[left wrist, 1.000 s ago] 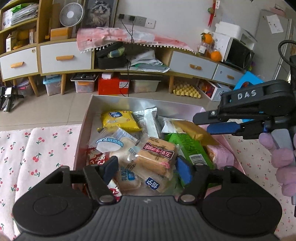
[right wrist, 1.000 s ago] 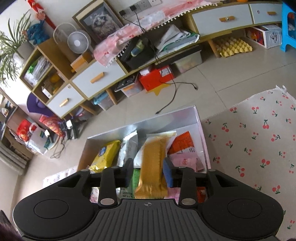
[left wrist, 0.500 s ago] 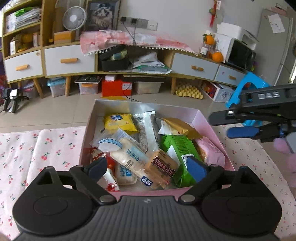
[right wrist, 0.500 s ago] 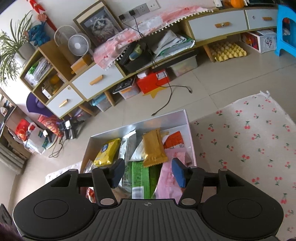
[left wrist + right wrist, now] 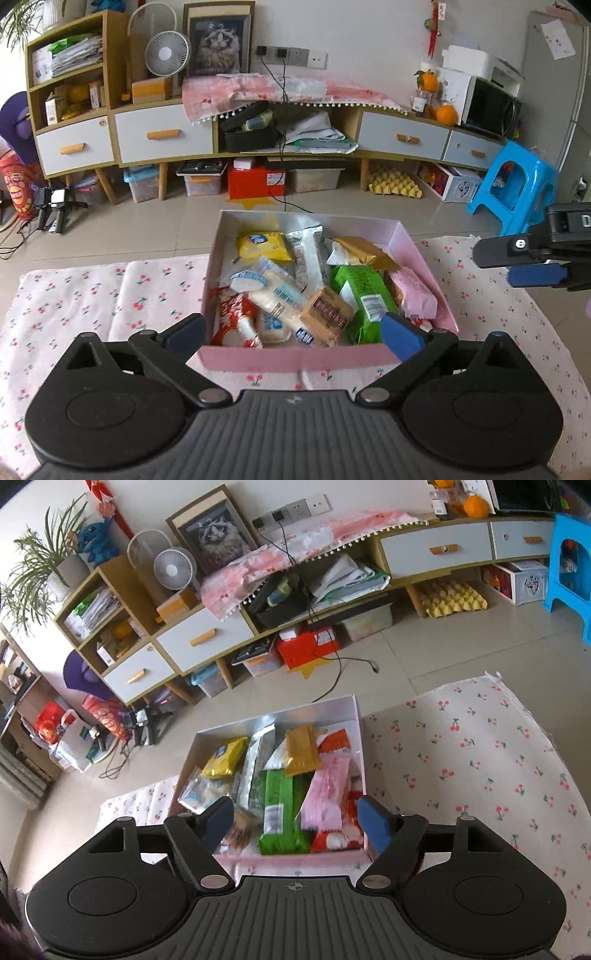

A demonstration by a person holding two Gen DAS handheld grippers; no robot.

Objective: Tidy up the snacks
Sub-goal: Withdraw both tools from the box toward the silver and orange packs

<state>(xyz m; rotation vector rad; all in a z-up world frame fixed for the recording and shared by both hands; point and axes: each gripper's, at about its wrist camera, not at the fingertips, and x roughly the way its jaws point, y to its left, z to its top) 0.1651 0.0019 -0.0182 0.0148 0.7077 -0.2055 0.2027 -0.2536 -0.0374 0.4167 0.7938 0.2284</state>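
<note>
Lying beyond both empty claws (image 5: 293, 332) (image 5: 295, 825), snacks (image 5: 325, 284) fill box (image 5: 295, 360).

snacks (image 5: 317, 291) in box (image 5: 295, 359), box on cloth (image 5: 110, 295)

Even, soft daylight in both views; room bright, no hard shadows. Strong fisheye bowing toward edges: cabinet (image 5: 236, 129) line curves, corners go dark at 1 and 11 o'clock. Silver inner wall of box (image 5: 258, 218) shows mild glare at 12 o'clock. Slight motion blur on snack packets (image 5: 280, 805) near 6 o'clock; far background sharp.
</note>
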